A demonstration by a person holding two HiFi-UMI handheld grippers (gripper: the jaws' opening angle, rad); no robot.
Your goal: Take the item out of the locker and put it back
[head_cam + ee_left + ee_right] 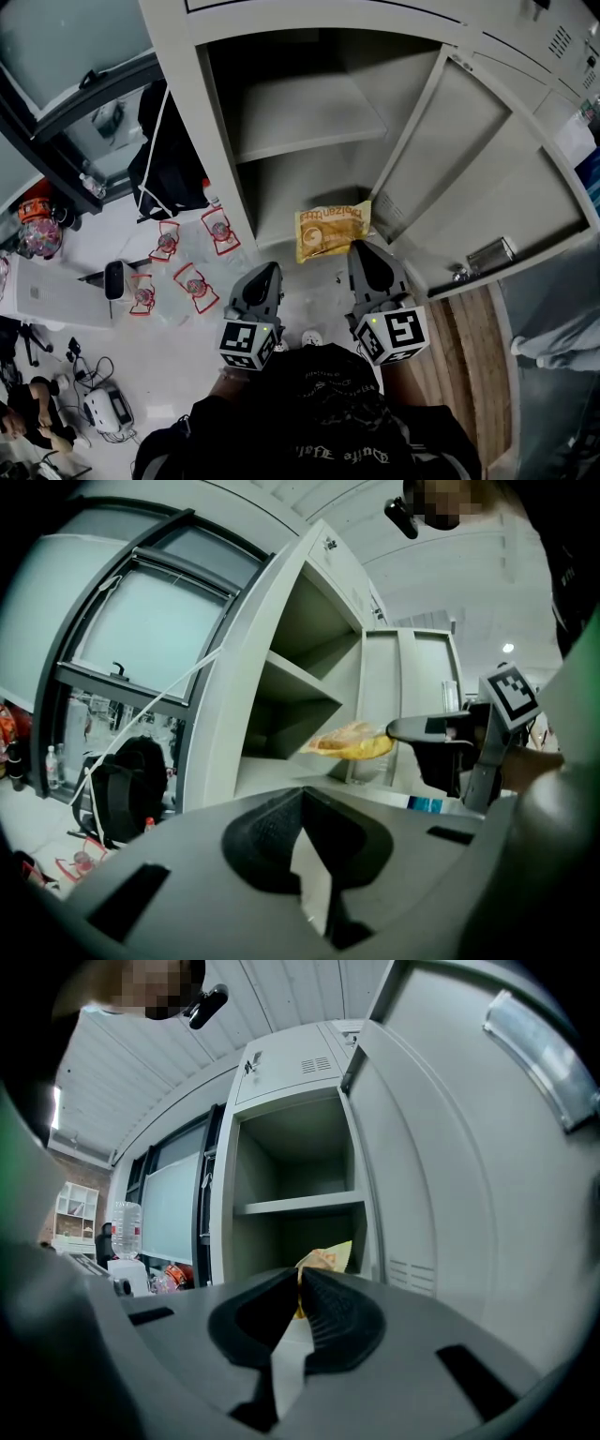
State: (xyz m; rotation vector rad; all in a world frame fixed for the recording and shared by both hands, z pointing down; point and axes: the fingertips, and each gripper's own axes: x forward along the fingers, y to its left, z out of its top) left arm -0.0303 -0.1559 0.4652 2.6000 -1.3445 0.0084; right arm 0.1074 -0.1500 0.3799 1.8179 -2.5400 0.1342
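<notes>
The grey metal locker (187, 122) is the biggest thing in front of you. Its door (487, 178) is swung wide to your right. Inside, one shelf (300, 117) splits it into an upper and a lower compartment, and both look bare in the head view.

On the floor left of the locker, a black backpack (173, 155) leans by the window frame.

Your right gripper (361, 246) points at the front edge of the lower compartment, on the side nearest the door hinge. Its jaws are clamped together on the near edge of a yellow snack packet (330, 231). In the right gripper view the packet (323, 1258) sticks up just past the closed tips (300, 1274). From the left gripper view the packet (352, 744) hangs out flat from the right gripper (403, 728), at the mouth of the lower compartment below the shelf. It looks lifted off the compartment's bottom, though I cannot be sure of that.

Your left gripper (267, 270) sits beside the right one, well short of the locker's front edge. Its own view shows the tips (302, 789) closed against each other with nothing between them.

Smallest are four red-framed objects (195, 286) scattered on the floor, left of your left gripper.
</notes>
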